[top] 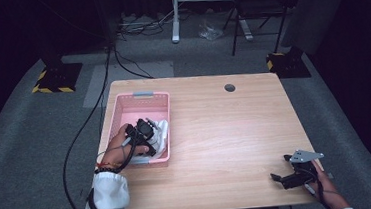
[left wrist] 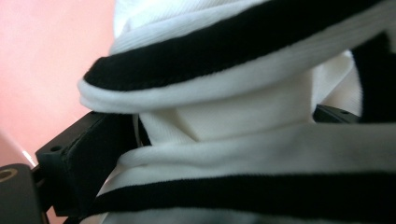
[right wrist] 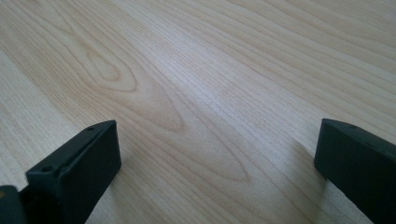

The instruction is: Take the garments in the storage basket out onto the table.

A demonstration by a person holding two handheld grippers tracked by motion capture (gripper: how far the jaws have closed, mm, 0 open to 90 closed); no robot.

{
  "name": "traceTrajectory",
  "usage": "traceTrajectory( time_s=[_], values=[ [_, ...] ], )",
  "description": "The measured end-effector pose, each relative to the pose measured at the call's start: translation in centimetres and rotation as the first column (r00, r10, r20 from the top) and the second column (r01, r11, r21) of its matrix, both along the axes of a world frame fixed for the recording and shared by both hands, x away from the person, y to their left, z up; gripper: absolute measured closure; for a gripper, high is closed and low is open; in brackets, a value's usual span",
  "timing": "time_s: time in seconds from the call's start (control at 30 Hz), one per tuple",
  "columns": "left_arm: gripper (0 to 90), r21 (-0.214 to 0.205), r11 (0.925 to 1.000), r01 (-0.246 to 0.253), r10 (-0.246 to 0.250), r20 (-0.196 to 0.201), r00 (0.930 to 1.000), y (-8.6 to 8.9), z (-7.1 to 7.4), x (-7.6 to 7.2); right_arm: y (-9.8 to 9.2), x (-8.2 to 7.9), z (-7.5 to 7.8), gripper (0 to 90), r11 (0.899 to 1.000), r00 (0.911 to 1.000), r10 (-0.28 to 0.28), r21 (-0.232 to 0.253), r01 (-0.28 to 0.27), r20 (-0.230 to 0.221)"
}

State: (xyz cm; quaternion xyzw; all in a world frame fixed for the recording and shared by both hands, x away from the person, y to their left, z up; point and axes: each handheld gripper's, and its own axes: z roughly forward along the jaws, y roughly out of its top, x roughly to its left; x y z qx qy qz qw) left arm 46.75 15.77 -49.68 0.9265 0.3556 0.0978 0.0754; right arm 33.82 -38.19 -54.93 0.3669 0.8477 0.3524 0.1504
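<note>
Reaching into the pink plastic basket (top: 123, 109) at the table's nine o'clock, the left gripper (top: 150, 129) pinches a white black-striped cloth (left wrist: 243, 112); the right gripper (top: 281, 178), jaws spread, rests at five o'clock on the light wooden table (top: 226, 131).

You've got one pink basket (top: 141, 104) at left-centre of the high view, with one white, black-striped garment (top: 162, 135) in it. One wooden table (top: 226, 131). Two grippers: left gripper (top: 145, 130) over the basket, right gripper (top: 285, 178) at lower right.
</note>
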Motion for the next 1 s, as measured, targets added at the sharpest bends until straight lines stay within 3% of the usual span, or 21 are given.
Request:
traceTrajectory(
  time_s=[0.1,0.2,0.37,0.43,0.8,0.9,1.0],
  values=[
    [3.3,0.028,0.9996,0.009,-0.008,-0.025,0.9996,-0.2,-0.5,0.4,0.0,0.0,0.0,0.6,1.0,1.0,0.0,0.0,0.0,0.0],
    [2.2,0.021,0.9998,0.005,-0.004,-0.05,0.9987,-0.4,-0.9,0.6,0.0,0.0,0.0,0.6,1.0,1.0,0.0,0.0,0.0,0.0],
    [2.1,-0.033,0.9995,0.0,-0.005,-0.138,0.9905,0.0,-1.4,1.1,0.0,0.0,0.0,0.6,1.0,1.0,0.001,0.0,-0.001,0.0],
    [0.4,-0.035,0.9993,-0.008,0.002,-0.157,0.9876,0.0,-1.5,1.3,0.0,0.0,0.0,0.6,1.0,1.0,0.001,0.0,-0.001,0.0],
    [0.7,-0.023,0.9997,-0.01,0.006,-0.177,0.9841,-0.2,-1.5,1.5,0.0,0.0,0.0,0.6,1.0,1.0,0.002,0.0,-0.002,0.0],
    [8.4,-0.02,0.9997,0.01,-0.014,-0.182,0.9832,-0.5,-1.1,1.3,0.0,0.0,0.0,0.6,1.0,1.0,0.002,0.0,-0.002,0.0],
    [26.8,-0.022,0.9992,0.035,-0.038,-0.192,0.9807,-1.0,-0.5,1.0,0.0,0.0,0.0,0.6,1.0,1.0,0.002,0.0,-0.002,0.0]
  ],
)
